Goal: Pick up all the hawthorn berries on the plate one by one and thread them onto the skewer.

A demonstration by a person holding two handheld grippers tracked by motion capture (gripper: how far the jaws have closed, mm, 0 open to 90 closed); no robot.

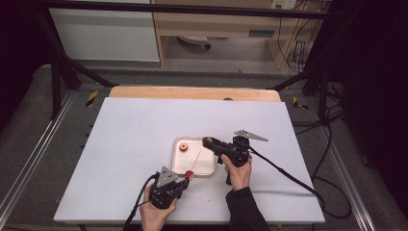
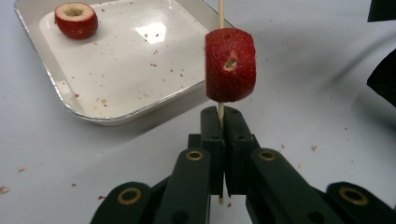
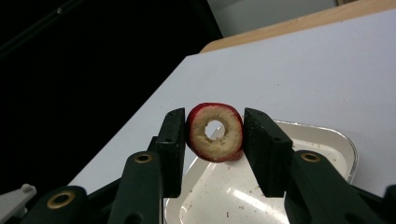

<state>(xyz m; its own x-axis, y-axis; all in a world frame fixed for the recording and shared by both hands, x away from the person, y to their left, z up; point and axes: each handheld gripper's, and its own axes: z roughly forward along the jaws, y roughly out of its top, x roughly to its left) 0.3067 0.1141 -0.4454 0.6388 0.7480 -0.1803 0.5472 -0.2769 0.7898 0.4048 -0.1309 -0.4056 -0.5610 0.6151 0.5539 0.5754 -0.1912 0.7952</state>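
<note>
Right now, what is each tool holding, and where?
Left tool pinches the wooden skewer just below its threaded red fruit. Right tool squeezes a cored fruit piece by its sides.

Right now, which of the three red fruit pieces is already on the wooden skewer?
The red fruit piece just above the left claw, which is shut on the skewer. Another is pinched in the right claw; the third lies loose in the tray.

We saw a white table (image 1: 144,130) with 1 white tray (image 1: 179,166) on it and small red crumbs (image 2: 21,169) around.
</note>
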